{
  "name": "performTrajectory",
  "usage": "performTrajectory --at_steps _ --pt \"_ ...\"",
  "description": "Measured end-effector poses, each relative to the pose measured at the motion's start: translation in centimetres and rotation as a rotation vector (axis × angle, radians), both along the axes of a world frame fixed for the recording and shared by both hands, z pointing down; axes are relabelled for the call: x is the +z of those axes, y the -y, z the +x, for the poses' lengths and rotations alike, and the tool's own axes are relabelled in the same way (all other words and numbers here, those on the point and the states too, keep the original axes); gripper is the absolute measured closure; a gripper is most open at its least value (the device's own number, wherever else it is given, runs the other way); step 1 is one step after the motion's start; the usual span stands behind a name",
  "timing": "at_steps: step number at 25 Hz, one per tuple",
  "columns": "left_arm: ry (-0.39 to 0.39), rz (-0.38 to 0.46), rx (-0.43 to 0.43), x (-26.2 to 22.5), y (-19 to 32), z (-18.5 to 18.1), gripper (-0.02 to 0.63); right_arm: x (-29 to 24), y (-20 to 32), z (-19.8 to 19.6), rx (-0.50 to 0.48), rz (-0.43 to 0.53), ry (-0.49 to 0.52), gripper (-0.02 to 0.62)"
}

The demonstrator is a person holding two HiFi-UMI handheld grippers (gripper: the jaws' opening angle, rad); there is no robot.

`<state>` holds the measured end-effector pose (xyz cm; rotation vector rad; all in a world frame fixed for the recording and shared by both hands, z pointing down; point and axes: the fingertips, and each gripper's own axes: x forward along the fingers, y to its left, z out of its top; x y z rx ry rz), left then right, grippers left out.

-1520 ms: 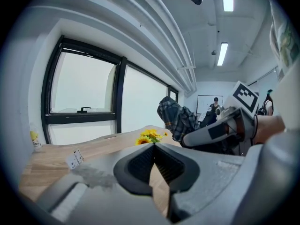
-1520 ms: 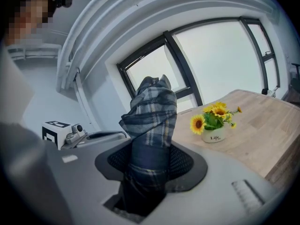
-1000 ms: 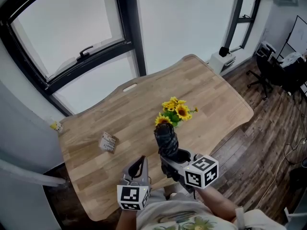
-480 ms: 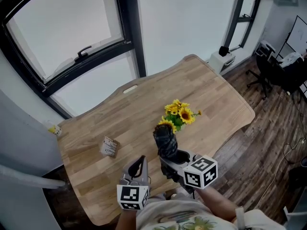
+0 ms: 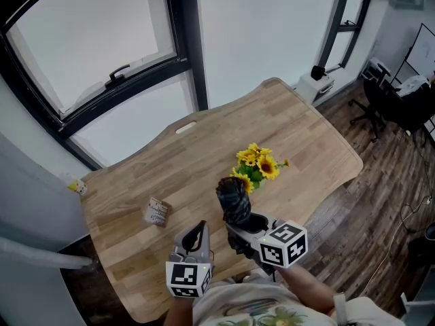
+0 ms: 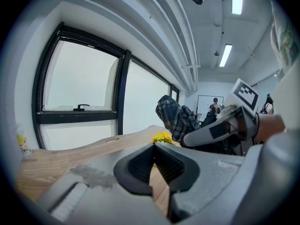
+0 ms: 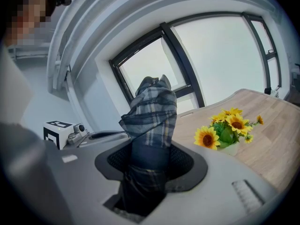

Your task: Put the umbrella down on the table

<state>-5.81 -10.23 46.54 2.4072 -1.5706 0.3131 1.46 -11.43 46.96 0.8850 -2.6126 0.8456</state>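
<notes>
A folded plaid umbrella (image 5: 233, 199) stands upright in my right gripper (image 5: 246, 224), above the near edge of the wooden table (image 5: 204, 148). In the right gripper view the jaws are shut on the umbrella (image 7: 152, 121) at its dark lower part, and the gripper (image 7: 151, 161) points slightly down toward the tabletop. My left gripper (image 5: 197, 233) hovers beside it on the left, shut and with nothing in it. The left gripper view shows its pads meeting at the gripper (image 6: 153, 146), with the umbrella (image 6: 178, 118) off to the right.
A bunch of yellow sunflowers (image 5: 257, 166) lies on the table just beyond the umbrella. A small packet (image 5: 157, 211) lies at the near left. Large windows (image 5: 102, 32) run behind the table. An office chair (image 5: 380, 94) stands at the far right on the wood floor.
Both grippers and the umbrella have drifted a little forward over the table together. The sunflowers and the packet now sit slightly lower in the head view. Neither grip changed.
</notes>
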Motion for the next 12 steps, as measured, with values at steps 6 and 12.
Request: performTrajectory --at_steps 6,12 --pt "-0.006 -0.009 -0.005 0.3 0.4 -0.6 0.601 0.5 0.4 -0.7 -0.007 -0.013 -0.008 0.392" --pt "-0.011 -0.018 -0.011 0.7 0.7 -1.1 0.601 1.1 0.6 -1.1 -0.019 -0.025 -0.027 0.392"
